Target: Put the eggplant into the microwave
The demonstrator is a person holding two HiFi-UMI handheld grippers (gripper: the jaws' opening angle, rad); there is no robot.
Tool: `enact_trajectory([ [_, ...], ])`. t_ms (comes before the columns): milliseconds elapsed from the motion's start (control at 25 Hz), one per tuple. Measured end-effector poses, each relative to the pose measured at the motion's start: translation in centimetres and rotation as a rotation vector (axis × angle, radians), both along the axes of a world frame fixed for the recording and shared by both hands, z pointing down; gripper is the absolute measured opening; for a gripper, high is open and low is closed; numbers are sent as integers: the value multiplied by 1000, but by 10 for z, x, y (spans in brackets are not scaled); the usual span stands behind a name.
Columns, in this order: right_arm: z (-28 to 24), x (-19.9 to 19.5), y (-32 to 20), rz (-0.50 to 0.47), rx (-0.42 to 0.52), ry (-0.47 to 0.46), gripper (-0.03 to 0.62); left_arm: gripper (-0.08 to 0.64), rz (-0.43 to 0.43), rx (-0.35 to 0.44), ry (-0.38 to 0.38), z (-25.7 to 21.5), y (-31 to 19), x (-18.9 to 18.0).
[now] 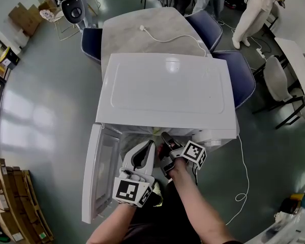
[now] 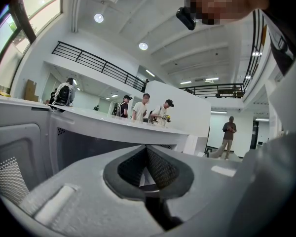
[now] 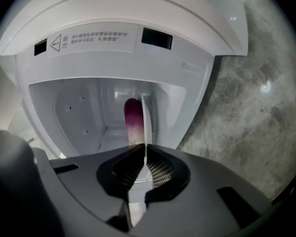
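Left gripper [image 1: 148,145] sits nearest, low at the microwave's front. Its jaws are pressed together with nothing between them, as the left gripper view [image 2: 147,149] shows. Right gripper [image 1: 166,138] is just beside it, at the mouth of the cavity. Its jaws are also together and empty in the right gripper view [image 3: 146,149].

Microwave door [image 1: 99,172] hangs open to the left. Eggplant [image 3: 133,120] is inside the microwave cavity, just past the right jaw tips. It is purple and paler at the near end. Its near end is hidden behind the gripper, so I cannot tell whether they touch.

White microwave [image 1: 165,88] stands on a grey marble-look table [image 1: 137,24]. White power cord [image 1: 168,37] trails across the tabletop behind it. Blue chairs [image 1: 241,75] ring the table. People [image 2: 145,107] stand far back.
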State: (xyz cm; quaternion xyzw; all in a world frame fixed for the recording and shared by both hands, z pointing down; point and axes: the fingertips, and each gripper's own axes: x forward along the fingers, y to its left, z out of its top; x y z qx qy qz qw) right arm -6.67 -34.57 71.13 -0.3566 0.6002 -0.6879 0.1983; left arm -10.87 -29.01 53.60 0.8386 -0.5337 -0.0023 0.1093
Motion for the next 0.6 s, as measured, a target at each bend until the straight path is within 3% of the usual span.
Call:
enact_trajectory([
  [160, 1, -1, -10, -9, 32, 50, 18, 9, -3, -3, -4, 1, -3, 0],
  [600, -8, -5, -25, -127, 156, 304, 35, 9, -15, -6, -8, 4, -5, -3],
])
